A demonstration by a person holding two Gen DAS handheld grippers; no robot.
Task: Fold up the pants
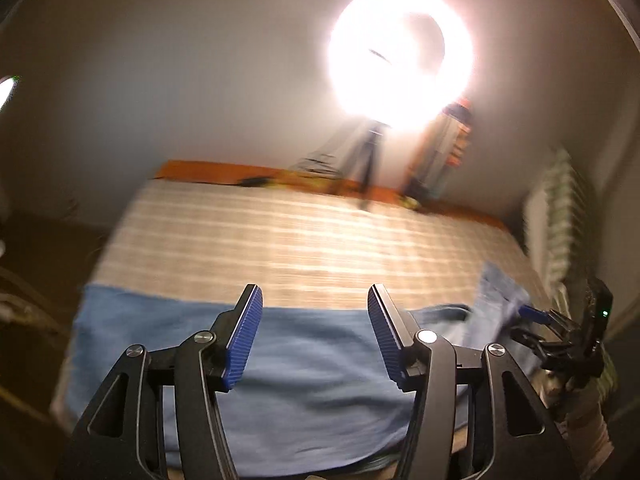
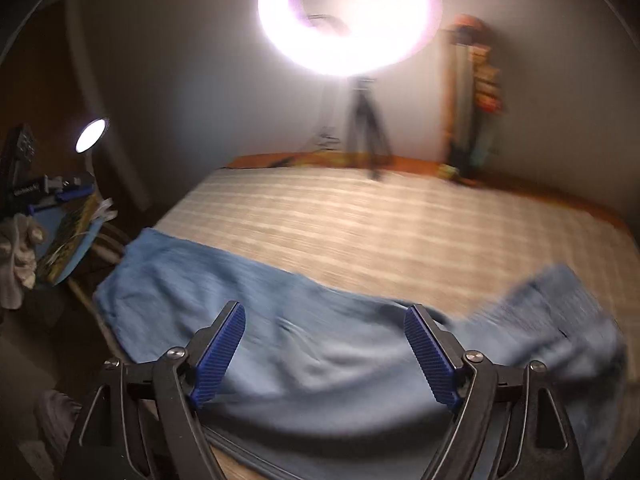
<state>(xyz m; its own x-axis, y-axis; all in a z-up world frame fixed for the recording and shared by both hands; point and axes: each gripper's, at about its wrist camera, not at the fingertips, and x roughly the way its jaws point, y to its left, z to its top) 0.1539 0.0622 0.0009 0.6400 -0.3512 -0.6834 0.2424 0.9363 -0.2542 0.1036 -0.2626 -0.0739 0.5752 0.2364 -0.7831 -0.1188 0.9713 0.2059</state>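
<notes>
Blue pants [image 1: 312, 380] are stretched out along the near edge of the striped bed [image 1: 304, 240]. Left gripper [image 1: 316, 336] and right gripper [image 2: 325, 354] both hover over them, fingers spread wide, holding nothing.

Glaring ring light [image 2: 348, 16]; striped bed [image 2: 360, 224]

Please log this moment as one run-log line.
left gripper open | right gripper open | pants flat on bed, ungrasped
</notes>
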